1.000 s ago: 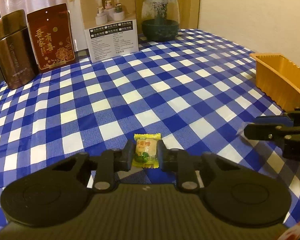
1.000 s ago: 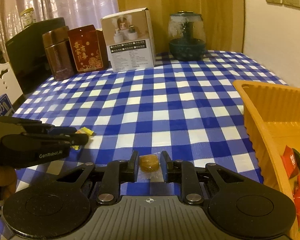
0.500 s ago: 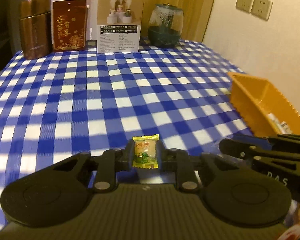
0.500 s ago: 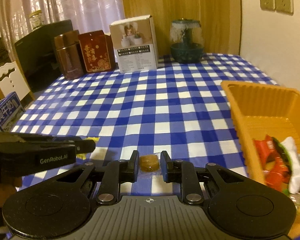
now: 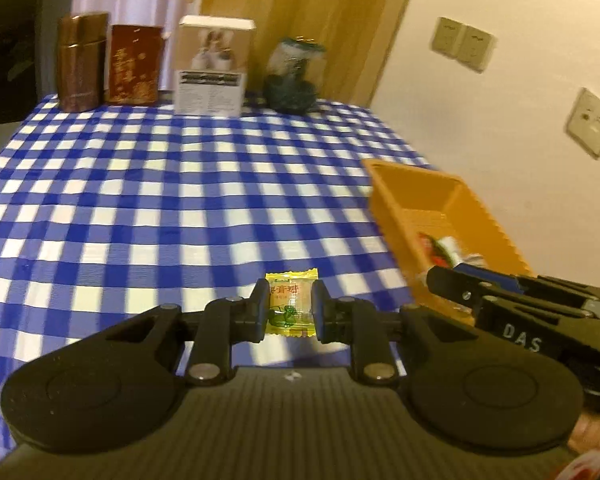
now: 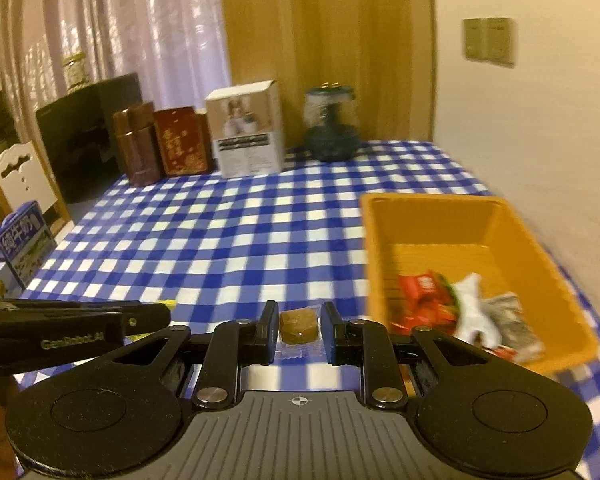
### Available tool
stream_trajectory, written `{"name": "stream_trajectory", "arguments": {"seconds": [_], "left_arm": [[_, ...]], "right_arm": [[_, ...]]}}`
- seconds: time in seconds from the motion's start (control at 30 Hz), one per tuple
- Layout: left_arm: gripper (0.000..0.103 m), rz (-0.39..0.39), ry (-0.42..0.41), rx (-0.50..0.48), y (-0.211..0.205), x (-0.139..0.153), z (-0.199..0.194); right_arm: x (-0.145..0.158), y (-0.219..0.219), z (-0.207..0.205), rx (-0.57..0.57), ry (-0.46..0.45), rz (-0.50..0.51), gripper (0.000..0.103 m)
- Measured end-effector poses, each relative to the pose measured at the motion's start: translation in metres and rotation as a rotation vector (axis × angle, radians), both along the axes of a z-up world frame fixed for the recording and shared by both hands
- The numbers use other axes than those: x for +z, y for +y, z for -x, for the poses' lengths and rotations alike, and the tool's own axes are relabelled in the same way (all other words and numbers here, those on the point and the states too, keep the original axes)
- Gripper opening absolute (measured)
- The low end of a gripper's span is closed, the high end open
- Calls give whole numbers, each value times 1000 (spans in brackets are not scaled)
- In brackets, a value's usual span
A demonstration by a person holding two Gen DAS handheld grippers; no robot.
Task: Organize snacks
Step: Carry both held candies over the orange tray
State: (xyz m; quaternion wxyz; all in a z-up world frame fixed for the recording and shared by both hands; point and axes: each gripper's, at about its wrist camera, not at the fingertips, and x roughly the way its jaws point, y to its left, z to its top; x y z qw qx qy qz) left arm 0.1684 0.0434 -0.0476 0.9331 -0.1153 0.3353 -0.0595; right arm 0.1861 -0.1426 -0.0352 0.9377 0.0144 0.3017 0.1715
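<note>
My left gripper is shut on a yellow-wrapped candy and holds it above the blue checked tablecloth. My right gripper is shut on a brown candy in clear wrap, just left of the orange basket. The basket holds red wrappers and a white packet. In the left wrist view the basket lies to the right, and the right gripper reaches in beside it. The left gripper also shows at the lower left of the right wrist view.
At the table's far edge stand a brown tin, a red box, a white carton and a glass jar. The wall is close on the right. A milk carton and a chair stand left of the table.
Both grippers have risen and swung right toward the basket, each still holding its candy. More of the basket's inside now shows in both views.
</note>
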Motion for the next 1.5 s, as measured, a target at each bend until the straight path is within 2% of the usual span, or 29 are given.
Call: {"name": "stream_trajectory", "arguments": {"seconds": [0.3,0.6,1.07,1.5], "left_arm": [[19,9,-30,-101,-66,32,2],[19,-2,-29,-171,-118,38,-14],[19,-14,-8,-217,-159,33,-54],[19,-40,37,-228,-178,9,-98]], "right_arm": [[18,-77,14,-126,-6,-18,23],[25,-131,8,-198,-5,-50,23],[25,-168,-33,-236,20,-114,23],[7,-182,-78,-248,89,-151,23]]}}
